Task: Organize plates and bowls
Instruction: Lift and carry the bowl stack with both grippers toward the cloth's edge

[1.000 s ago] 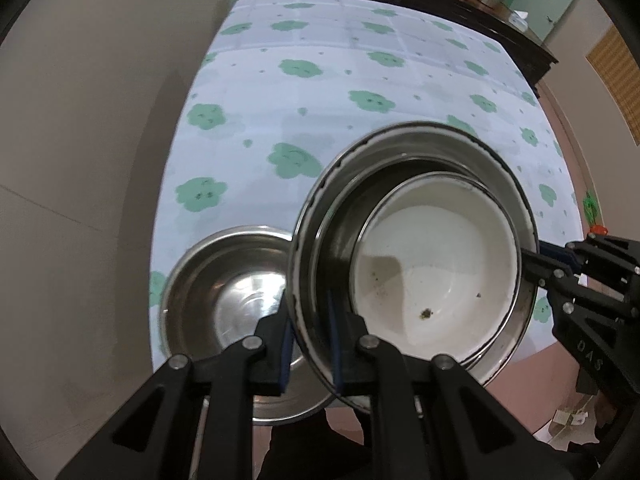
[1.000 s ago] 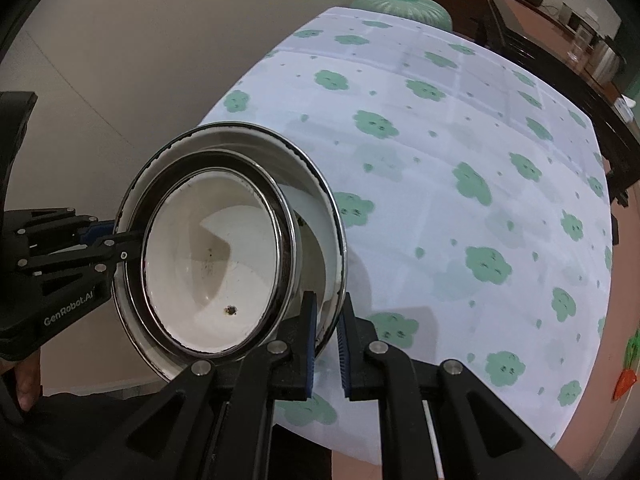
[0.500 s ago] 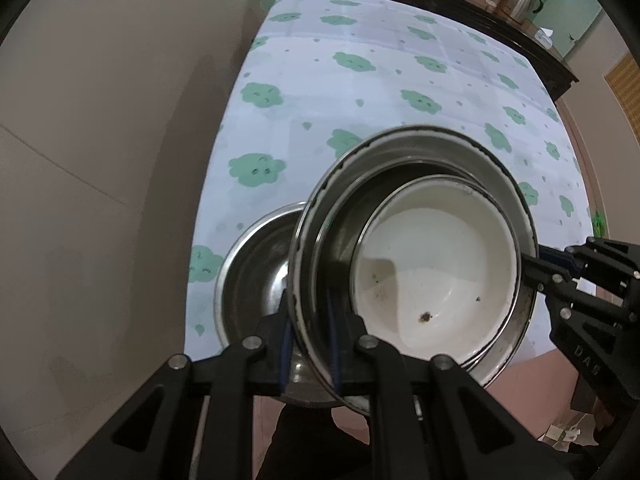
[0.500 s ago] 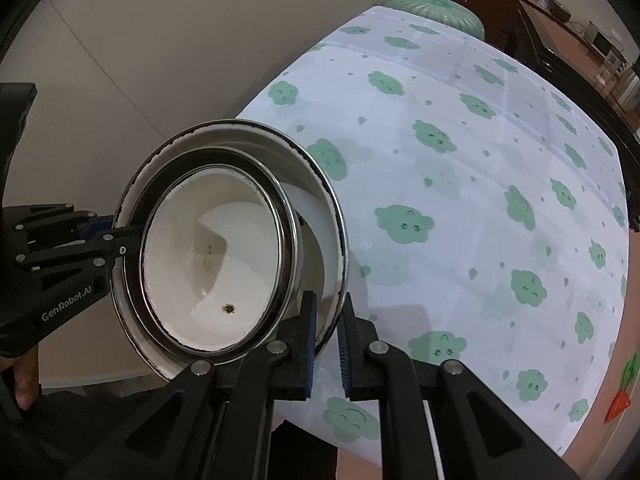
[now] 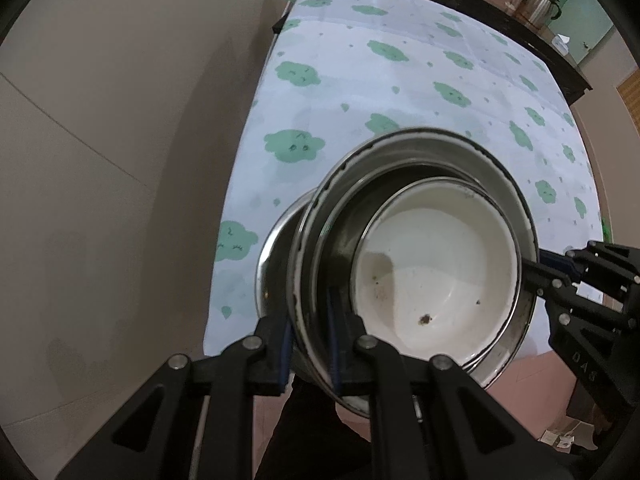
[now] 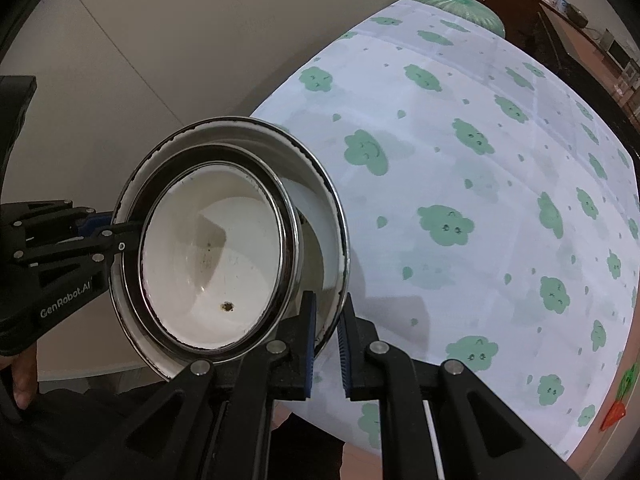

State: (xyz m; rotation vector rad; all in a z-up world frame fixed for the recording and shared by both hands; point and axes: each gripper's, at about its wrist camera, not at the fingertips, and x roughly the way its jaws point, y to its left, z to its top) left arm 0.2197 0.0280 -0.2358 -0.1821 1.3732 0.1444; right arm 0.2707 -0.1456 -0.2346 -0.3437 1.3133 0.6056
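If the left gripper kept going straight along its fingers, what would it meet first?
Probably the steel bowl on the table, just beyond the left gripper, which is shut on the rim of the nested bowls; depth is unclear.

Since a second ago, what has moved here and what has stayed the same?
The nested bowls, carried between both grippers, have travelled toward the table's left edge and now cover most of the steel bowl on the tablecloth. The left gripper and right gripper stay clamped on opposite rims; nothing was released.
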